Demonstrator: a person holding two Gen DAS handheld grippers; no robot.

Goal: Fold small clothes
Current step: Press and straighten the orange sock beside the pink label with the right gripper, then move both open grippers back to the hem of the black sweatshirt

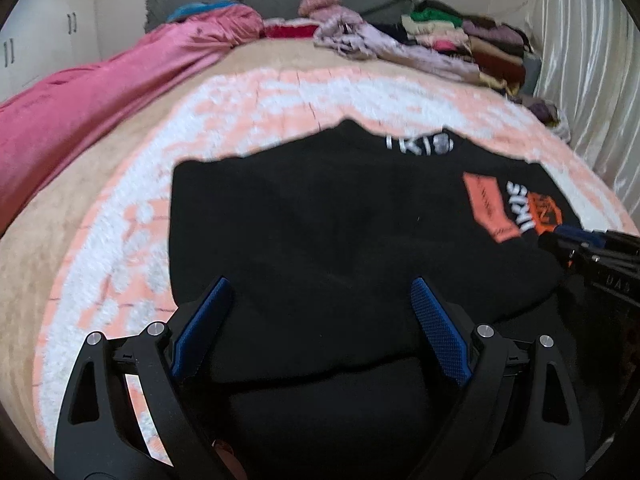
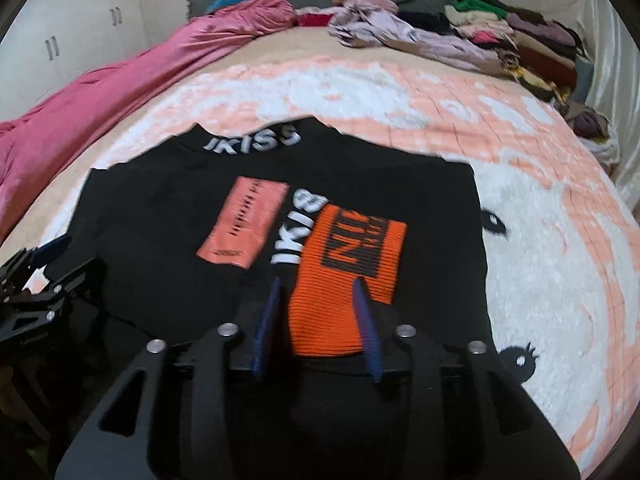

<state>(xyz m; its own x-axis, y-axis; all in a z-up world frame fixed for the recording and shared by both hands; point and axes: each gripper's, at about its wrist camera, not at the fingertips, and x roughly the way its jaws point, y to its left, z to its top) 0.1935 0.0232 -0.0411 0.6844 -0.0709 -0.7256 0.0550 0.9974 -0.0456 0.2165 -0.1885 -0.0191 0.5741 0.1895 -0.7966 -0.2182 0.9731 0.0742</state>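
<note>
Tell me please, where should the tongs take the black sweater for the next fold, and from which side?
Probably at the near hem of the black sweater, coming from the near side. It lies flat, collar far, so only its edges can be pinched. The right tongs already sit over its orange cuff.

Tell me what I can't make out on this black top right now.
- Black top, near hem: both views, hidden behind each gripper's body.
- Orange cuff lettering: right wrist view, blurred and partly folded under.
- Right gripper: whether its fingers touch the cuff, blurred.
- Left gripper: open, but its height above the cloth is unclear in the left wrist view.
</note>
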